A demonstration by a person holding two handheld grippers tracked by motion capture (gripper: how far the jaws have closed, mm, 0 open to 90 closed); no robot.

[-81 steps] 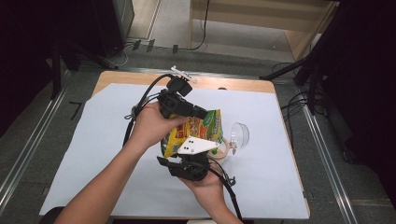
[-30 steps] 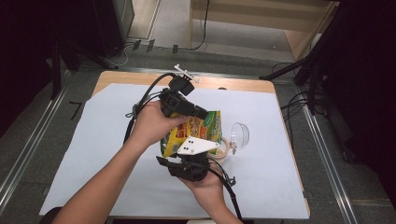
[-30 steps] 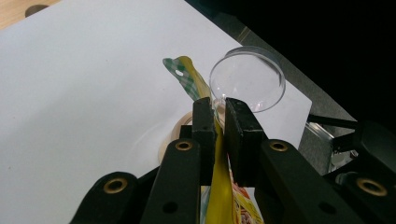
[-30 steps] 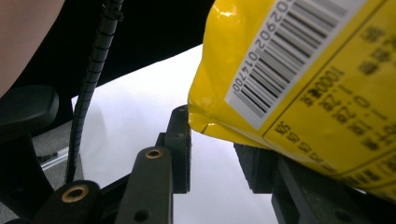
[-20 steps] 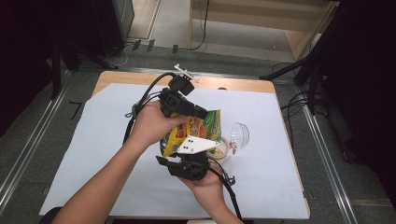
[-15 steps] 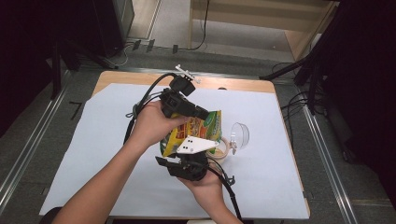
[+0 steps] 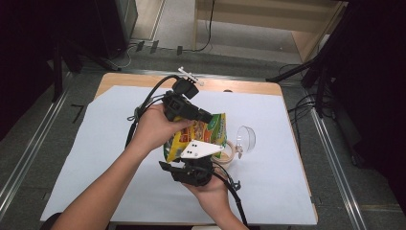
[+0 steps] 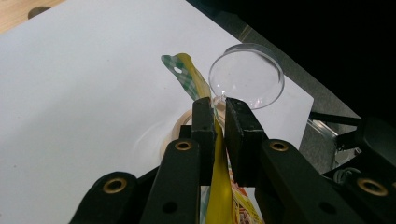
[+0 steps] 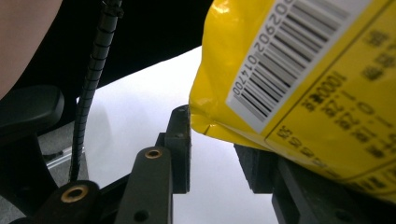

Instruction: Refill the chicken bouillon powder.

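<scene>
A yellow snack bag (image 7: 207,132) is held up over the middle of the table. My left gripper (image 7: 205,116) comes in from the upper left and is shut on the bag's top edge. In the left gripper view the two jaws (image 8: 217,105) pinch the thin yellow seam (image 8: 218,186), and the bag's green-checked end (image 8: 186,77) sticks out past them. My right gripper (image 7: 194,165) sits under the bag's lower end, with its grey plate (image 7: 199,149) on top. Its jaws (image 9: 215,140) stand apart, and the bag's barcode corner (image 9: 289,79) hangs just above the right-hand jaw.
A clear round lid (image 7: 246,139) stands tilted right of the bag, beside a tan ring (image 7: 230,152) on the white sheet (image 7: 95,158). Both show past the left jaws: lid (image 8: 246,77), ring (image 8: 180,130). The sheet covers a wooden table (image 7: 225,86). Black cables trail from both grippers.
</scene>
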